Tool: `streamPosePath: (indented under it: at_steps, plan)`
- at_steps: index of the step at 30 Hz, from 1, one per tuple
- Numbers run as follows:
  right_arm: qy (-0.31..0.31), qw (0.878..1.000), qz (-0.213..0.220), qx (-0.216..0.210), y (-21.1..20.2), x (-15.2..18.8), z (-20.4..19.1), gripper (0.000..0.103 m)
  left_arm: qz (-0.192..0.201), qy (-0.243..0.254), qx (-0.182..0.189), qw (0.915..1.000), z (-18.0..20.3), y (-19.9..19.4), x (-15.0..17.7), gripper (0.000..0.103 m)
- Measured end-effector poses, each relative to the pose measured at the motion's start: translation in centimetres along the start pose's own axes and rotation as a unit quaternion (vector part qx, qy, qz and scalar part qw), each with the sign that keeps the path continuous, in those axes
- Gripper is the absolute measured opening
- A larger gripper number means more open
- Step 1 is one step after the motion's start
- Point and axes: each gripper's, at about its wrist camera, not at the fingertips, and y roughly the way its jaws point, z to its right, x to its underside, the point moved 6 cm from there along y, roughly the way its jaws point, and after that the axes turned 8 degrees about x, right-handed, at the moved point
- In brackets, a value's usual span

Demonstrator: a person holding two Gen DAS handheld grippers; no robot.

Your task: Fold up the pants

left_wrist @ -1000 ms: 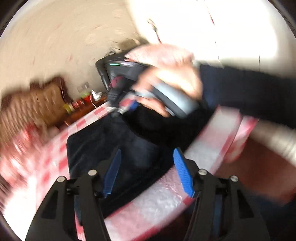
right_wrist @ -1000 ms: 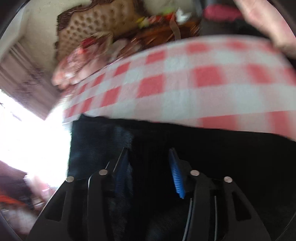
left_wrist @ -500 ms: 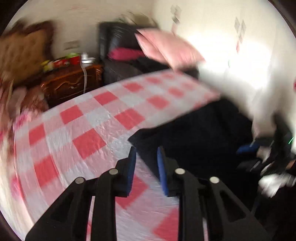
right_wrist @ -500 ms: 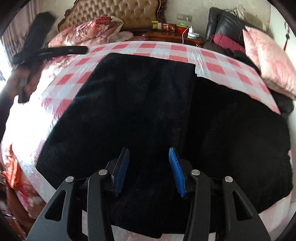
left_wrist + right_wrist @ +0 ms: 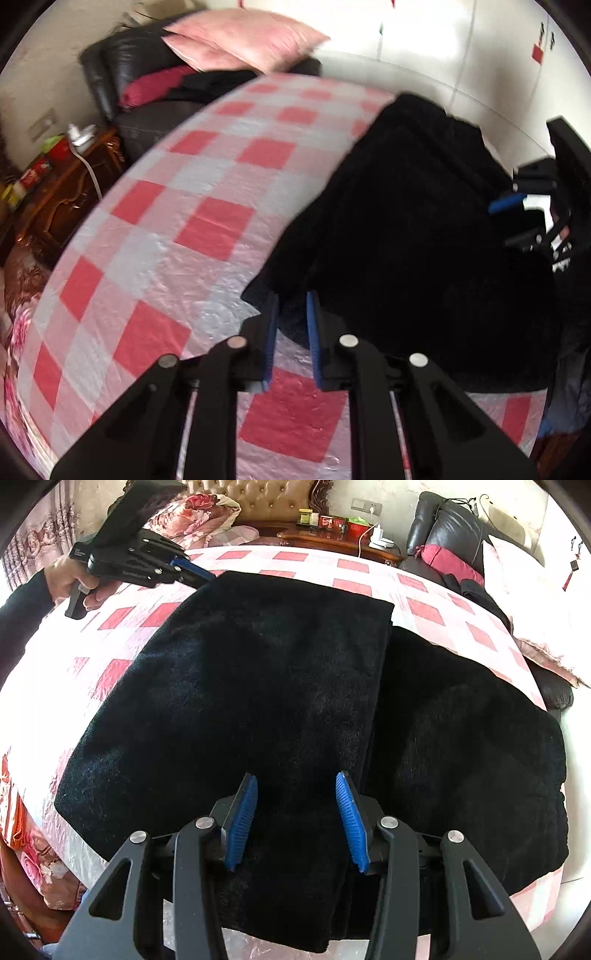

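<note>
Black pants [image 5: 258,686] lengthwise toward headboard [image 5: 255,498]

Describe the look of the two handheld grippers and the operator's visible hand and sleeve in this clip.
Both grippers match: matte black angular linkage frames with triangular cut-outs and silver pivot pins, ending in ribbed blue finger pads. That shows on the left gripper and the right gripper. The left hand is bare, on a black pistol-style handle, with a dark sleeve. No cables are visible.
</note>
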Motion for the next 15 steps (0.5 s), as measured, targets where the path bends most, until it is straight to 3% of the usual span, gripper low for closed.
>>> streamPosePath:
  at_steps: [4, 8, 13, 15]
  plan:
    - [0.002, 1.0, -0.005, 0.001, 0.1, -0.2, 0.0, 0.044, -0.019, 0.006, 0.035, 0.9992, 0.0, 0.9, -0.5, 0.005]
    - [0.008, 1.0, -0.006, -0.001, 0.0, -0.2, 0.1, 0.044, 0.0, -0.011, -0.018, 0.9998, -2.1, -0.5, -0.9, 0.003]
    - [0.008, 1.0, -0.002, 0.0, 0.2, -0.2, 0.1, 0.044, 0.013, -0.041, -0.026, 0.9987, -2.5, 0.1, -0.7, 0.003]
    - [0.009, 1.0, 0.001, -0.002, 0.1, -0.1, 0.2, 0.044, 0.038, -0.073, -0.029, 0.9962, -3.1, -0.5, -0.5, 0.002]
